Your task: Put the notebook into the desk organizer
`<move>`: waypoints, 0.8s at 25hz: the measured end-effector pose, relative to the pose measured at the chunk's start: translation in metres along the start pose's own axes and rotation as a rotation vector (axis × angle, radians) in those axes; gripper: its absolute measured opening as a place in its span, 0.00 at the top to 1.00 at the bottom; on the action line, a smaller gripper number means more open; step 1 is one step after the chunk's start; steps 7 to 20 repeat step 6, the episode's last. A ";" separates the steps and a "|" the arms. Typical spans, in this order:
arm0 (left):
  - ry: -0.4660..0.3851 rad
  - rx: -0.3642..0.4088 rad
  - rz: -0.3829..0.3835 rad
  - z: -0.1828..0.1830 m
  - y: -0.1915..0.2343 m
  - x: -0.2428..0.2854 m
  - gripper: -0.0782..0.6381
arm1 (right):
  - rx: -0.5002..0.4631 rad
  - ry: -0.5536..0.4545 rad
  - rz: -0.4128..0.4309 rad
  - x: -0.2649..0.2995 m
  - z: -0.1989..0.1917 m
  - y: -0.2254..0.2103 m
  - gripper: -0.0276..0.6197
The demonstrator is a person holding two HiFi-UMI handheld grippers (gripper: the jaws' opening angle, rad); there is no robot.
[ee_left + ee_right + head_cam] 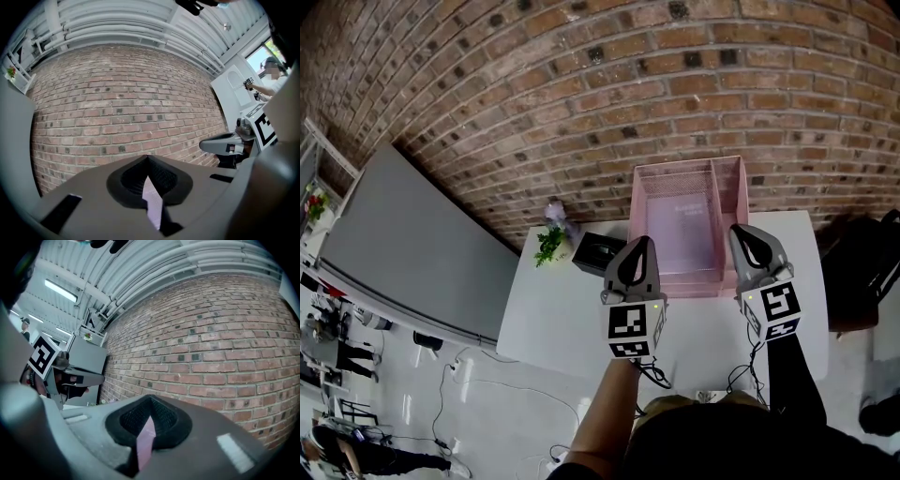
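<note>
Left gripper: jaws clenched tip to tip, empty, raised over the near side of the white table.
Right gripper: likewise clenched, empty.
Desk organizer: pink mesh, far centre of the table.
Notebook: flat inside the organizer.
Black box, plant: left of it.

The organizer ahead of both grippers looks like fine pink metal mesh. The table beneath them is smooth, matt white. The wall beyond is rough brick. The left gripper and right gripper have matt grey plastic shells and black textured pads.
</note>
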State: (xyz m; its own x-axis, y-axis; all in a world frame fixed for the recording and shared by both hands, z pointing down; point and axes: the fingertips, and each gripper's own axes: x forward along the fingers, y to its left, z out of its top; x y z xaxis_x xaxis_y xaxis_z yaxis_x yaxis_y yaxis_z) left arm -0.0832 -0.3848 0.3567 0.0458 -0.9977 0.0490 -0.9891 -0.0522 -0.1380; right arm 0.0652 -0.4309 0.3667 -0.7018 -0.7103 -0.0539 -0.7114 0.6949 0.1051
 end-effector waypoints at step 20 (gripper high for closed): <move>0.005 0.004 0.003 -0.003 -0.001 0.001 0.88 | -0.002 -0.003 -0.002 -0.002 -0.001 -0.002 0.96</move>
